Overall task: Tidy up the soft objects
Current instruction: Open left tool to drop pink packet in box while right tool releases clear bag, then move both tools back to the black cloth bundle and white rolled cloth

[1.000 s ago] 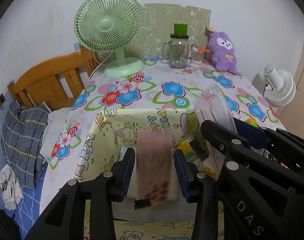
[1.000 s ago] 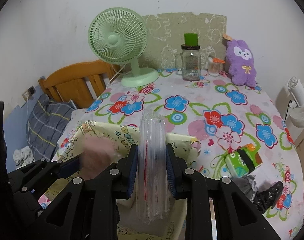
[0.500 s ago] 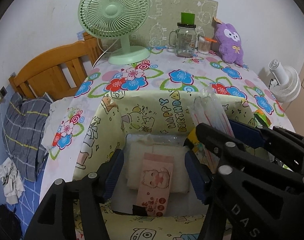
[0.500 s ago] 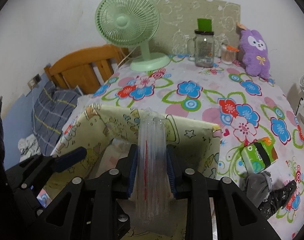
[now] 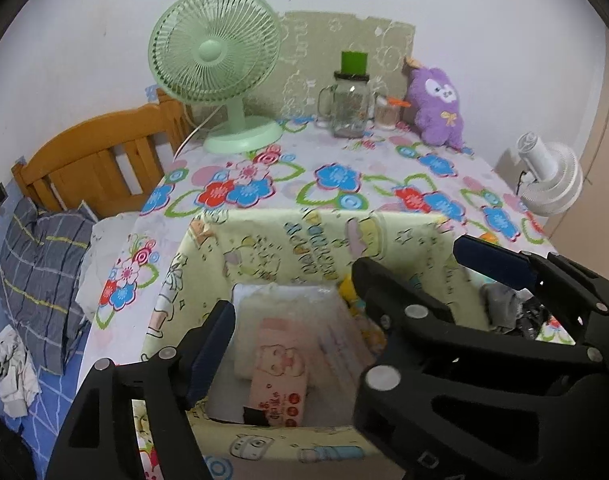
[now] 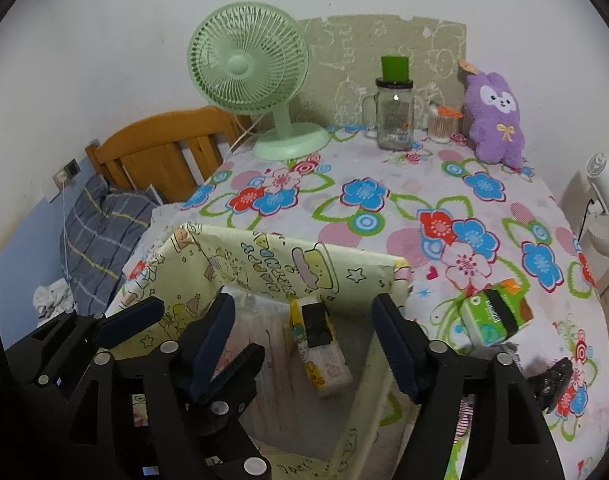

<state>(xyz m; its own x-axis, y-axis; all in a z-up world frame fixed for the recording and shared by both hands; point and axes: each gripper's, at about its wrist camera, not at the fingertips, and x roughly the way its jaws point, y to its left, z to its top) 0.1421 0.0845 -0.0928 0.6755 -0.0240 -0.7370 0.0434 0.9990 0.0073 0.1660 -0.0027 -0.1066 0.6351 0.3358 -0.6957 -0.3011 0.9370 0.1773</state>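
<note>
A plain white wall [image 6: 104,60] backs the table, which wears a flowered tablecloth [image 6: 384,216]. A wooden headboard [image 5: 96,160] stands at the left, with a plaid pillow [image 5: 36,272] below on blue bedding [image 5: 64,392].

Worktop [image 6: 384,248]: covered by a floral cloth.
12 o'clock: glass jar [image 6: 394,120], green lid.
11 o'clock: green fan [image 6: 260,80].
1 o'clock: purple plush [image 6: 496,116].
6 o'clock: yellow fabric box [image 6: 264,264].
4 o'clock: green tissue pack [image 6: 494,312].
</note>
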